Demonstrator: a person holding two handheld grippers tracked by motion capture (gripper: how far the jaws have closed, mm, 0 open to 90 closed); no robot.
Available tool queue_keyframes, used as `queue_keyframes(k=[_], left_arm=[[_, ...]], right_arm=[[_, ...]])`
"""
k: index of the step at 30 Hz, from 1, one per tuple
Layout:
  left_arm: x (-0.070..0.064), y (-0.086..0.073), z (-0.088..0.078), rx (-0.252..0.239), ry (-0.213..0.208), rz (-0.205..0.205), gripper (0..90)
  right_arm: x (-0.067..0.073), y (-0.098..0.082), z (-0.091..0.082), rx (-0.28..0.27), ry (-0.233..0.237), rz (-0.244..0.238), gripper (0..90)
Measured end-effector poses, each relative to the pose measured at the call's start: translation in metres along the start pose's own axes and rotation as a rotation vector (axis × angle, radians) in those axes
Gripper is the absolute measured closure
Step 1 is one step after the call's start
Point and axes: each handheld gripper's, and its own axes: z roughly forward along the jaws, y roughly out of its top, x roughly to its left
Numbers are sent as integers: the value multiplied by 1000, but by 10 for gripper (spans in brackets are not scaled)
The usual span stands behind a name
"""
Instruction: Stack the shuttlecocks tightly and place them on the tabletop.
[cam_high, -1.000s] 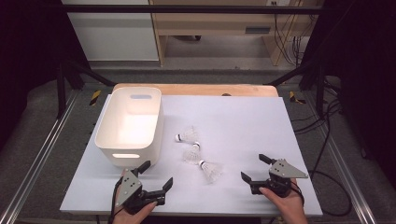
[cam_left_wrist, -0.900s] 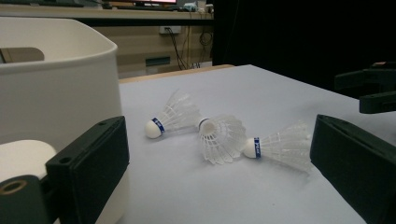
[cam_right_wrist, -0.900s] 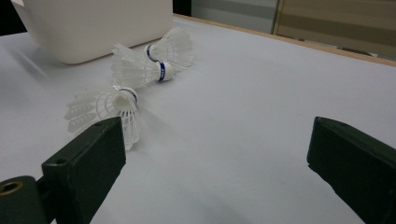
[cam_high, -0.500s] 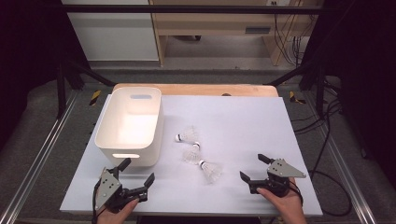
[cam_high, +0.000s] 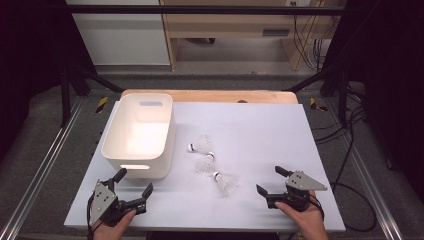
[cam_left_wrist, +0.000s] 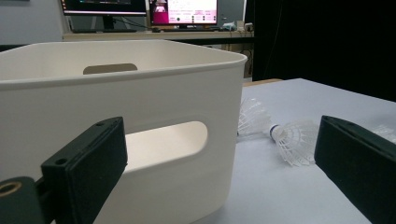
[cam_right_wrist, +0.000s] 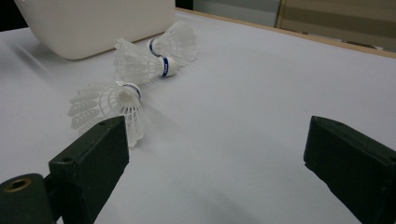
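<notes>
A white tabletop (cam_high: 280, 130) is lying under both my tools. I am holding the left gripper (cam_high: 134, 182) with its jaws spread wide and empty; straight ahead of them the white plastic bin (cam_high: 138, 134) is standing close, its handle slot facing them. I am holding the right gripper (cam_high: 272, 181) just as wide, gripping nothing. Three white feathered shuttlecocks (cam_right_wrist: 140, 65) are lying in a loose row ahead and left of its jaws, the nearest one (cam_high: 226, 182) just beside the left jaw's tip.

Both hands sit low, left gripper (cam_high: 134, 183) and right gripper (cam_high: 270, 180) with jaws spread wide (nothing between them).
</notes>
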Motion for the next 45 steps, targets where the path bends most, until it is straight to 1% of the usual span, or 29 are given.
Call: queue_keyframes(k=[12, 20, 23, 25, 32, 34, 41, 45], left_arm=[[9, -2, -1, -4, 18, -1, 26], [12, -2, 0, -1, 23, 1, 26], [12, -3, 0, 2, 24, 2, 26], [12, -3, 0, 4, 25, 4, 26], [12, -3, 0, 3, 24, 6, 26], [12, -3, 0, 4, 24, 5, 26], [10, -3, 1, 6, 21, 9, 26], [11, -4, 0, 5, 23, 8, 26]], right_arm=[[8, 1, 5, 17, 28, -18, 76], [13, 2, 6, 17, 49, -10, 77], [17, 4, 7, 9, 67, -8, 78], [21, 4, 9, 18, 80, -8, 78], [37, 8, 18, 46, 125, -36, 82], [41, 9, 20, 51, 138, -37, 83], [47, 14, 27, 72, 160, -41, 84], [52, 16, 29, 85, 172, -51, 88]])
